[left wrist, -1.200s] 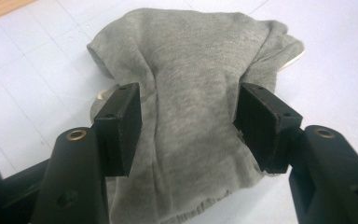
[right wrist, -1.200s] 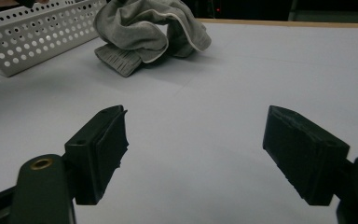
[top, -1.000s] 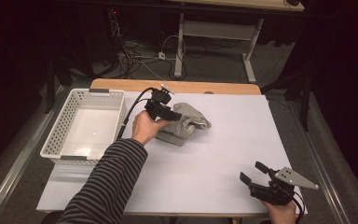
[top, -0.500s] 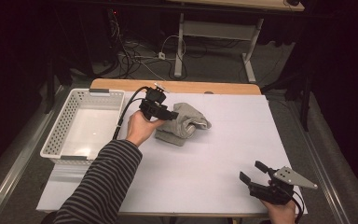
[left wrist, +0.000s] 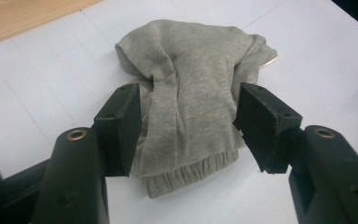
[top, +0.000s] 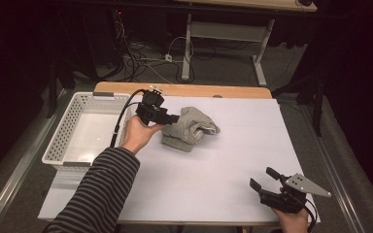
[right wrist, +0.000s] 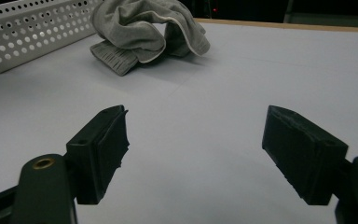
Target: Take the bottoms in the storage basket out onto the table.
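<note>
Cloth mid-table, basket to its left, one gripper beside it and one at the near right corner.

A crumpled cloth [top: 189, 128] lies on the table [top: 233, 160], a little behind its middle. The basket [top: 85, 131] stands on the table's left side, just left of the cloth. The left gripper [top: 175, 118] sits between basket and cloth, its jaws on either side of the cloth's near end. The right gripper [top: 263, 178] is at the near right corner, well apart from the cloth.

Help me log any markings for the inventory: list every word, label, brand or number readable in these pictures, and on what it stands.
None can be read: the grey garment, the white basket, the white table sheet and both the left gripper and the right gripper show no lettering, label or number.
</note>
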